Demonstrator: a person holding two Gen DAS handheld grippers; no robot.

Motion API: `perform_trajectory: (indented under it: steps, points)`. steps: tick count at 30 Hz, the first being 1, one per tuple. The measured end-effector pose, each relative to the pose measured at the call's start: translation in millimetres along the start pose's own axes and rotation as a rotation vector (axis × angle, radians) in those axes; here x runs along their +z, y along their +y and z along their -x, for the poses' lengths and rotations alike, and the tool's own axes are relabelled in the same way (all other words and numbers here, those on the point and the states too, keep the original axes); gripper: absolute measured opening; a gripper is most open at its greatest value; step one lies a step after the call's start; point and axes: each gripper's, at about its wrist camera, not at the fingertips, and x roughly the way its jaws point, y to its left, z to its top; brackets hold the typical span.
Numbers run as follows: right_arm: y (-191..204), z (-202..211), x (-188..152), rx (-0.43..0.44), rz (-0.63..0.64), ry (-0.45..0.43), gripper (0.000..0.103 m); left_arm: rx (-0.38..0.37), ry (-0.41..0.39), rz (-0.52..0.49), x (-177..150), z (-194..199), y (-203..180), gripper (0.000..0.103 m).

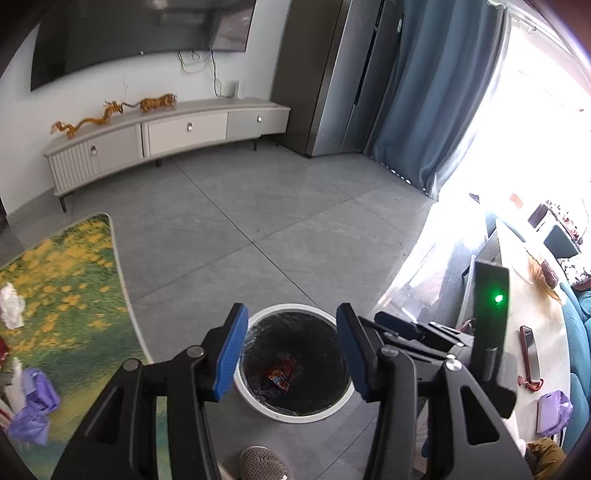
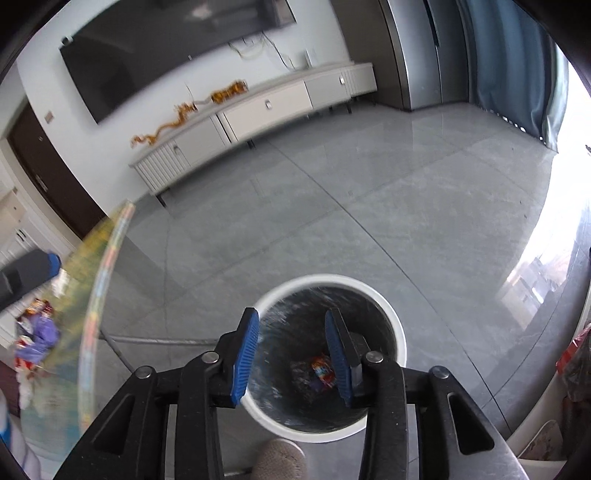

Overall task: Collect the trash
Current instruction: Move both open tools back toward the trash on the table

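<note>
A long pale cabinet (image 1: 166, 136) stood against the white wall (image 1: 22, 110) on a grey tiled floor (image 1: 240, 221). Above the cabinet hung a dark television (image 1: 140, 33). Right of the cabinet stood a tall grey fridge (image 1: 332, 74), then blue curtains (image 1: 443, 92) beside a glaring window (image 1: 535, 129).

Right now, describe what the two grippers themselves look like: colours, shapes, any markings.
Both look alike. The left gripper and right gripper each have a black frame with triangular cut-outs, round silver pivot bolts, and two fingers faced with ribbed blue pads. In the left wrist view, the neighbouring gripper carries a black upright module with a green light. No cables or sleeves show.
</note>
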Motion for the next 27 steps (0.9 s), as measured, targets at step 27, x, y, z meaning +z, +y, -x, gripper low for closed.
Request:
perform_trajectory:
  steps: [27]
  points:
    - [190.8, 125.0, -13.1, 0.305, 0.287, -0.165, 0.041, 0.241, -0.211, 0.090, -96.9, 209.3, 118.4, 0.052]
